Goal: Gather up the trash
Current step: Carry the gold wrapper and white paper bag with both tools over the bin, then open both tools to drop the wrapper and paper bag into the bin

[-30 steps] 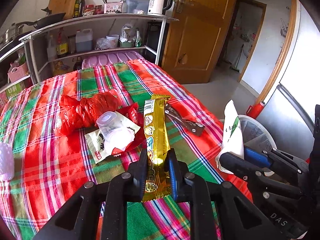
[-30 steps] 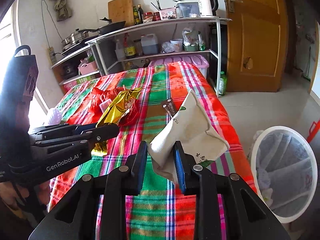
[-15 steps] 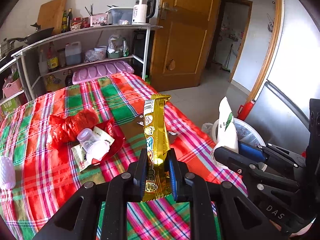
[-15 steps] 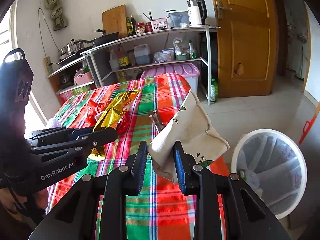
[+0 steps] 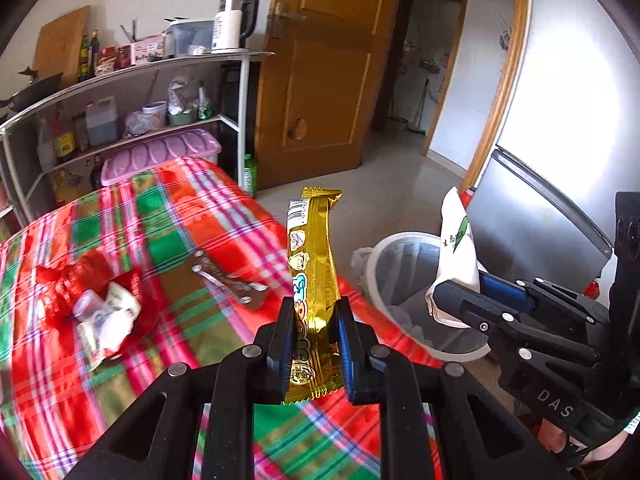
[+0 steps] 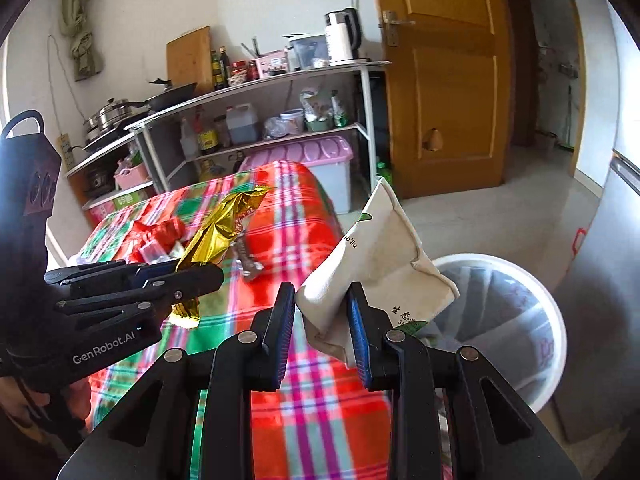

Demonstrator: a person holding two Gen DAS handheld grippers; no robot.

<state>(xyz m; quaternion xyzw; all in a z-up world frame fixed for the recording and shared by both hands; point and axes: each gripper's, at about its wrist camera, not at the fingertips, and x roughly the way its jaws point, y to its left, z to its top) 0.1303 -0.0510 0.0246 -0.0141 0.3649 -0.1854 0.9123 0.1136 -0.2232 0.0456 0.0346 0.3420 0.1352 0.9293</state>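
Two grips loaded: left gripper (image 5: 314, 344) clenched on long gold foil wrapper (image 5: 314, 276), right gripper (image 6: 322, 320) grasping cream paper pouch (image 6: 372, 268). White mesh bin (image 6: 560, 360) lower right. Centre above rim before release; more litter upper left.

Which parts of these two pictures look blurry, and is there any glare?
Left wrist view: the plaid cloth and the red bag smear with motion; the fridge is washed out by glare. Right wrist view: the plaid cloth blurs near the bottom; the white pouch stays sharp.
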